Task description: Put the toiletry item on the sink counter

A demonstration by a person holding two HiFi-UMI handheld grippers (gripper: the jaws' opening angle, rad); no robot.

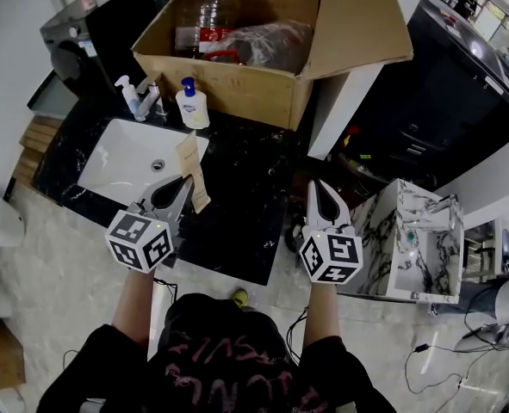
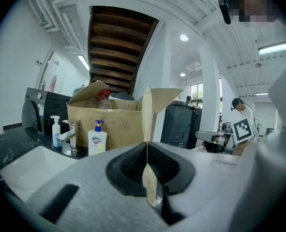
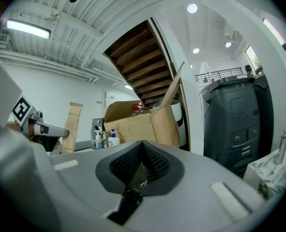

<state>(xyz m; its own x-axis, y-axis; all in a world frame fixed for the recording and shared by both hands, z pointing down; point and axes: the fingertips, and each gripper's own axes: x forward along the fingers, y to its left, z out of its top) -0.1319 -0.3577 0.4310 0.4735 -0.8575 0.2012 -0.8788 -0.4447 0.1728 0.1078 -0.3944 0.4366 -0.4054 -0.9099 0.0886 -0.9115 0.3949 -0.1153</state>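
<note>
Packet point(image 1: 193, 169) of flat brown paper, upright, clamped edge-on in left tool point(image 1: 185, 185), right tool point(image 1: 317, 187) closed, empty.

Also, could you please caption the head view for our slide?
Left gripper holds a brown paper packet over the black counter beside the sink; right gripper is shut, empty.

The left gripper point(image 1: 182, 188) was held forward, jaws clamped on a thin paper packet point(image 1: 191, 167) (it stood upright); the right gripper point(image 1: 316, 189) was level beside it, apart, jaws pressed together on nothing.
</note>
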